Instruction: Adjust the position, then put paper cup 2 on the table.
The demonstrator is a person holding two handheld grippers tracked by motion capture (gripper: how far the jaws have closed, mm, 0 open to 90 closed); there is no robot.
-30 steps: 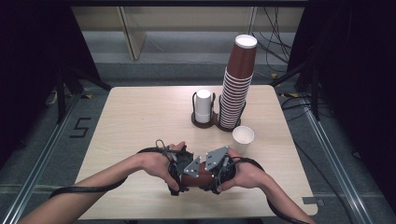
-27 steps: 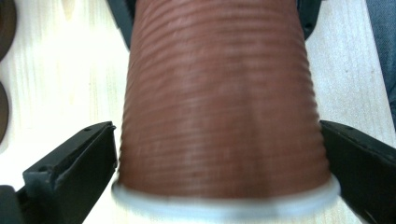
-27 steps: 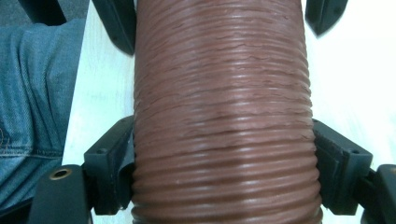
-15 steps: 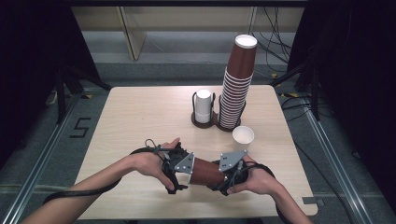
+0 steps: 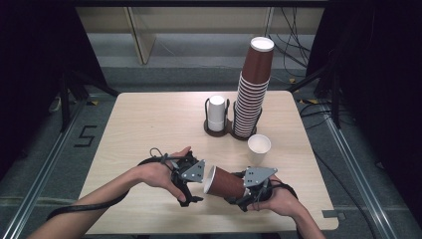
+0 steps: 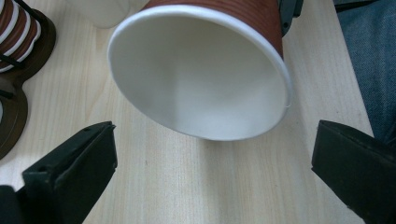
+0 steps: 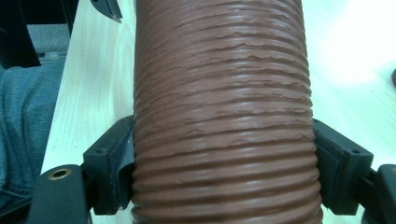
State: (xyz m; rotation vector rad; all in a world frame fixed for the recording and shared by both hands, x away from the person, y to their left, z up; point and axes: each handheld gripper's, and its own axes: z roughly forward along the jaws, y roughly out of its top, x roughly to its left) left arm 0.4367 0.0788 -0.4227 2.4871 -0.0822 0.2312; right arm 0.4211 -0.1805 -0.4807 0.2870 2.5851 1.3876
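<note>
Bare forearms, no sleeves, reach to two hand-held tools. The left claw point(image 5: 195, 188) and the right claw point(image 5: 234, 191) are black, each topped by a grey three-cornered plate dotted with small screw holes. A black cable point(image 5: 84, 208) trails from the left tool along the arm. Up close, the jaws are matt black blocks with recessed screws, one brass-coloured eyelet point(image 7: 59, 174) beside them. Blue denim point(image 7: 23, 116) covers the legs.

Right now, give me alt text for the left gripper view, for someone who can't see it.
A brown ribbed paper cup lies on its side, its white open mouth facing the camera, above a pale wooden table. The left tongs stand open below it, not touching.
</note>
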